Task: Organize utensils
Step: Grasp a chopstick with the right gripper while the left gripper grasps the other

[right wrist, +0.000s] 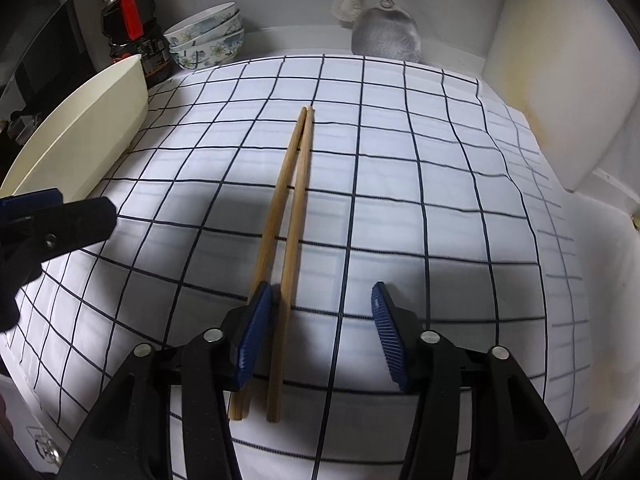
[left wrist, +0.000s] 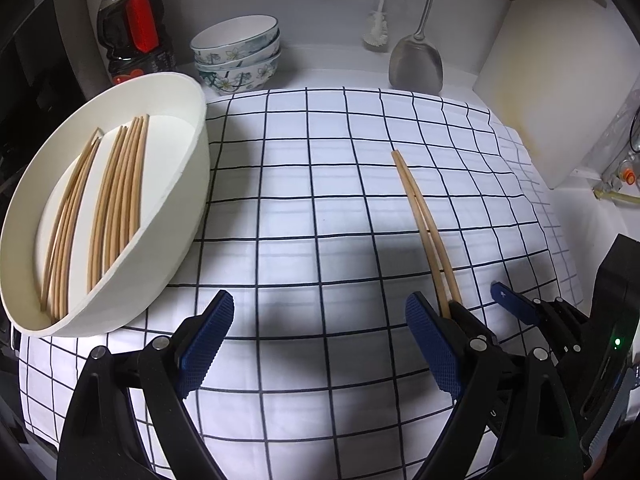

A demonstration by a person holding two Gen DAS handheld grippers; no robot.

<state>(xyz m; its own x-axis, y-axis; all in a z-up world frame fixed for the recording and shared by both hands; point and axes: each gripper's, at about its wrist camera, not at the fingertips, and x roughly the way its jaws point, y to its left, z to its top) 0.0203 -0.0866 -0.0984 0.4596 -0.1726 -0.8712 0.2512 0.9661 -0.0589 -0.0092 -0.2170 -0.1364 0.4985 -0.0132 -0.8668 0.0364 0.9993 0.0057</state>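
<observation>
A white checked cloth (left wrist: 320, 208) covers the desk; on its left edge sits a white oval tub (left wrist: 188, 184) holding a dozen or so wooden chopsticks (left wrist: 116, 208) in two bundles; two loose chopsticks (right wrist: 296, 184) lie on the cloth; the right gripper (right wrist: 320, 320) straddles one with fingers apart, not pinching; the left gripper (left wrist: 320, 336) stands wide open, empty.

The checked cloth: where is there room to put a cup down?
The checked cloth is bare between the white tub and the two chopsticks, and right of them toward the cutting board. The back wall, by the bowls, is crowded.
</observation>
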